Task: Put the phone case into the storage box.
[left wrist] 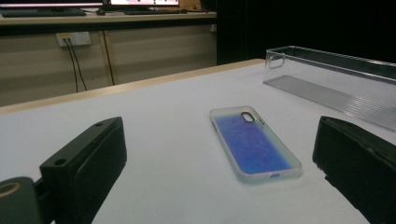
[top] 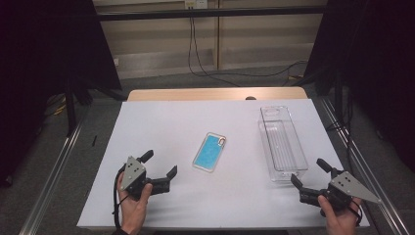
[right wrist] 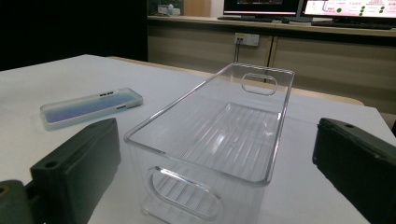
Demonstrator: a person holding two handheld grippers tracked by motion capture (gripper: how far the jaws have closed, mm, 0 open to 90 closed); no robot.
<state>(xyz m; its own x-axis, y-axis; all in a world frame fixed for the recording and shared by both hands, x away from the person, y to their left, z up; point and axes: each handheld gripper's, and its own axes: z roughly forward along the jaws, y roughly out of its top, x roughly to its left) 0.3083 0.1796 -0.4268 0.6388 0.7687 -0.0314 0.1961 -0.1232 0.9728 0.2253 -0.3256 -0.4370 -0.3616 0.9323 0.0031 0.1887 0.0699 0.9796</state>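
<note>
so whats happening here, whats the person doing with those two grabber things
A person holds a gripper in each hand over a white-covered table, both open and empty. The left gripper points toward a blue phone case lying flat mid-table. The right gripper sits just short of the near end of a clear plastic bin, which is empty. Nothing has been grasped yet.

A white sheet [top: 161, 117] covers the table, leaving a strip of bare wood [top: 195, 94] along the far edge. Beyond it, black cables [top: 195, 58] hang from a wall socket [top: 195, 4] and trail across the grey floor [top: 161, 81]. Dark curtains [top: 44, 49] flank both sides; monitors [right wrist: 261, 6] sit on a counter behind.
</note>
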